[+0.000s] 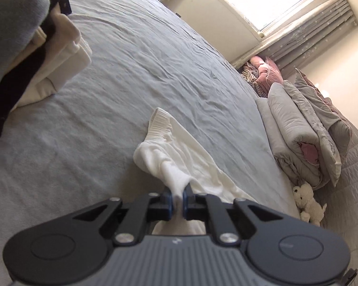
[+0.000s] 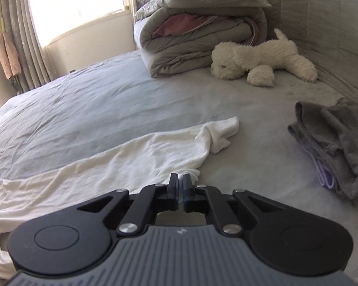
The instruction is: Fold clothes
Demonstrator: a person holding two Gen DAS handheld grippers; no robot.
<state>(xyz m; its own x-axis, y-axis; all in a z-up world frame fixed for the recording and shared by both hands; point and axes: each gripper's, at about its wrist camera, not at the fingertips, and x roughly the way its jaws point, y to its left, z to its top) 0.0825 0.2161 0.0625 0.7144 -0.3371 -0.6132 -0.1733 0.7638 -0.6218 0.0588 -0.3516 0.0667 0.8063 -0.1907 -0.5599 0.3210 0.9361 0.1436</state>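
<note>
With a folded stack (image 1: 36,54) completed on the bed (image 1: 143,59), both the left tool (image 1: 177,199) and right tool (image 2: 180,186) grip the unfolded white garment (image 2: 121,157).

Bedroom: bed (image 2: 83,100), folded duvet (image 2: 198,33)

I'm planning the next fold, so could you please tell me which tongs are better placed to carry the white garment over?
Probably the left tongs: they already pinch a bunched end of the white cotton garment. Whether the shut right tongs hold any cloth is unclear.
</note>
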